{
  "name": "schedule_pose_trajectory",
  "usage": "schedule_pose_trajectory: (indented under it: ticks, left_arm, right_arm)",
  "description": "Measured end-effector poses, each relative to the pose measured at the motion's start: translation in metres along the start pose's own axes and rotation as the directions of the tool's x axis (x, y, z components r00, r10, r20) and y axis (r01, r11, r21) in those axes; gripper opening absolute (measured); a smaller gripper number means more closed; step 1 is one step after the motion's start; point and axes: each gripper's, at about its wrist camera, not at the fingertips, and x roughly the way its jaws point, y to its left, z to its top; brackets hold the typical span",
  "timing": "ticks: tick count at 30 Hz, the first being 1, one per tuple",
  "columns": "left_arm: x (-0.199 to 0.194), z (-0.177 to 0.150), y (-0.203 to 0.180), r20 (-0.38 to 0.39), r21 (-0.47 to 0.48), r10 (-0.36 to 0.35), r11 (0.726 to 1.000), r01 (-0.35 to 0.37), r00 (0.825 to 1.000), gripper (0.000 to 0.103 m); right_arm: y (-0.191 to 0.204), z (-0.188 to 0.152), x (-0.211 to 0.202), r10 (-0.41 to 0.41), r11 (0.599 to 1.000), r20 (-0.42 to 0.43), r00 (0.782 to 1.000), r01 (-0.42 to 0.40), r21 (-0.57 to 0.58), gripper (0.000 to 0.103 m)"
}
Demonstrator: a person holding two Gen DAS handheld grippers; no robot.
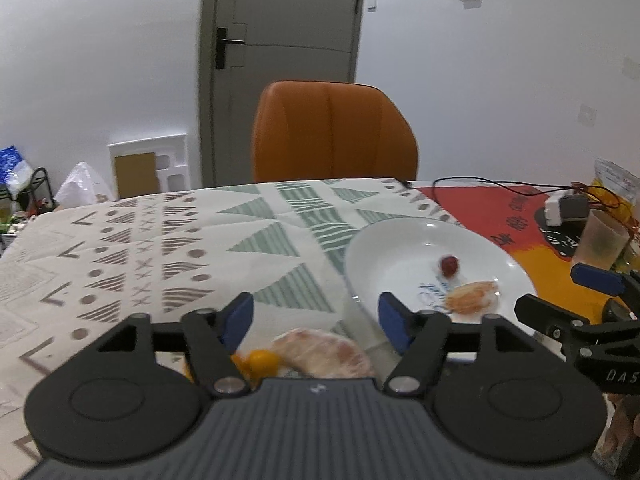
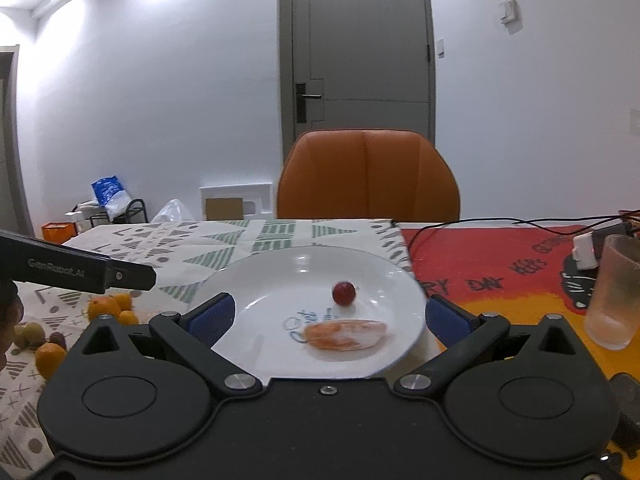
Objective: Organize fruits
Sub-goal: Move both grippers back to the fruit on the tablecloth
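two grippers hover over the table with nothing between their pads. the left gripper (image 1: 316,322) has its jaws apart; just below it lie a wrapped pinkish fruit piece (image 1: 324,350) and a small orange fruit (image 1: 262,360), both partly hidden by the gripper body. the right gripper (image 2: 327,316) has its jaws wide apart too, on either side of the near part of the white plate (image 2: 260,280). on this plate lie a wrapped orange fruit slice (image 2: 346,334) and, a little farther, a small red fruit (image 2: 344,293). to the left, more small oranges (image 2: 110,306) sit on the patterned cloth (image 2: 224,256). a frosted cup (image 2: 614,292) stands on the right, on the red mat (image 2: 500,264). behind the table stands an orange chair (image 2: 368,176), then a grey door (image 2: 360,52).
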Motion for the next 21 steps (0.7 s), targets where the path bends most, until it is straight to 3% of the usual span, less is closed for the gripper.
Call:
schedule_pose_trajectory:
  ticks: [10, 21]
  left_arm:
    - [-0.03, -0.013, 0.033, 0.013, -0.038, 0.07, 0.997, -0.069, 0.997, 0.081]
    - [-0.056, -0.027, 0.067, 0.026, -0.094, 0.126, 0.988, -0.123, 0.992, 0.083]
  right_arm:
    - [0.028, 0.002, -0.002, 0.084, 0.996, -0.016, 0.996, -0.084, -0.006, 0.103]
    - [0.057, 0.0, -0.002, 0.16, 0.987, -0.041, 0.986, -0.16, -0.004, 0.103]
